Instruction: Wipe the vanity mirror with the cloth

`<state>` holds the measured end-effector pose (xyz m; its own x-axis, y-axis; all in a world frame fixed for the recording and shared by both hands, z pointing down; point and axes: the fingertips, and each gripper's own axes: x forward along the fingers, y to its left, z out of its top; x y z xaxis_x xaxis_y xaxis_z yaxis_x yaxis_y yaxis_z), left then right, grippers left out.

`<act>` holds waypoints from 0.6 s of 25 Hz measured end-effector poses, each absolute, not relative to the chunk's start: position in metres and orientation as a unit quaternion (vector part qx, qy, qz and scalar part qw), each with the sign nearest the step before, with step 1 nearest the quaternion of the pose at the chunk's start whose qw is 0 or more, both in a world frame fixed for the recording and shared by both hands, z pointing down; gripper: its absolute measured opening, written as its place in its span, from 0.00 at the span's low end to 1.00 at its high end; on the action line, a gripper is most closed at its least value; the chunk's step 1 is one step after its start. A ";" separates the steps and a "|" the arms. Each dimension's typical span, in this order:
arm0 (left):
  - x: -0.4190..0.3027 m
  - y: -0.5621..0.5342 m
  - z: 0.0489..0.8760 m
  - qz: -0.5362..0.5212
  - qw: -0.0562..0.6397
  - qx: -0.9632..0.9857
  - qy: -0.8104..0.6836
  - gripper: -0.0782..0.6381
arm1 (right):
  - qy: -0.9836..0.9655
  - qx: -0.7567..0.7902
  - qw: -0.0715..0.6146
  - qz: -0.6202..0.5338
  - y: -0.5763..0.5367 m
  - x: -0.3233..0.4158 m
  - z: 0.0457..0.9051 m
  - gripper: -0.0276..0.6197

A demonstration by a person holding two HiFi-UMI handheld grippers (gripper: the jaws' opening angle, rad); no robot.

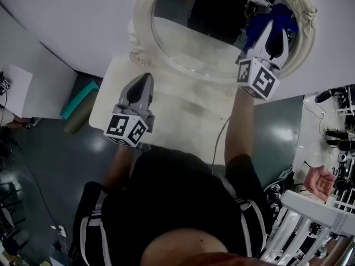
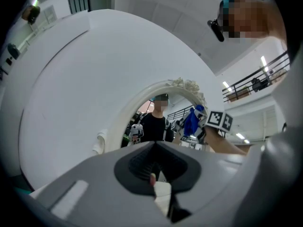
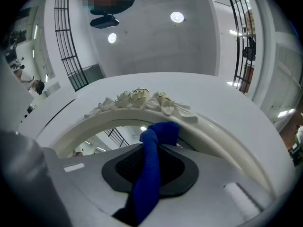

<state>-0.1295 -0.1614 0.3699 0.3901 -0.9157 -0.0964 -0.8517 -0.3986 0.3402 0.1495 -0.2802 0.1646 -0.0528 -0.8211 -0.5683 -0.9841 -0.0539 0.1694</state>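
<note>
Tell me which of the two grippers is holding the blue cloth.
The right gripper: the blue cloth is clamped between its jaws, up at the vanity mirror. The left gripper, lower over the table, has no cloth.

Right arm (image 1: 236, 127) stretched forward, the grey two-jaw right gripper (image 1: 273, 27) clamps a blue cloth (image 1: 279, 16); the grey left gripper (image 1: 143, 83) sits lower, jaws together.

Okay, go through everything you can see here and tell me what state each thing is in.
Vanity mirror: standing upright at the back of the white table.
Cloth: bunched up, its end at the mirror's upper rim.
Right claw: shut on the cloth.
Left claw: shut, nothing in it, low over the table.
</note>
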 end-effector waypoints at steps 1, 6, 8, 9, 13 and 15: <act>-0.131 -0.163 0.371 -0.135 0.119 0.825 -0.537 0.12 | 0.671 -0.670 0.145 0.282 -0.281 0.145 0.162 0.15; -0.139 -0.165 0.375 -0.138 0.123 0.818 -0.544 0.12 | 0.676 -0.651 0.099 0.331 -0.288 0.112 0.147 0.15; -0.142 -0.166 0.376 -0.139 0.125 0.817 -0.546 0.12 | 0.676 -0.641 0.066 0.358 -0.291 0.094 0.140 0.15; -0.143 -0.166 0.377 -0.139 0.125 0.817 -0.546 0.12 | 0.675 -0.634 0.048 0.374 -0.294 0.085 0.137 0.15; -0.145 -0.168 0.379 -0.141 0.128 0.816 -0.546 0.12 | 0.668 -0.605 -0.023 0.432 -0.300 0.050 0.129 0.15; -0.146 -0.167 0.383 -0.141 0.133 0.813 -0.549 0.12 | 0.662 -0.592 -0.070 0.454 -0.304 0.033 0.134 0.15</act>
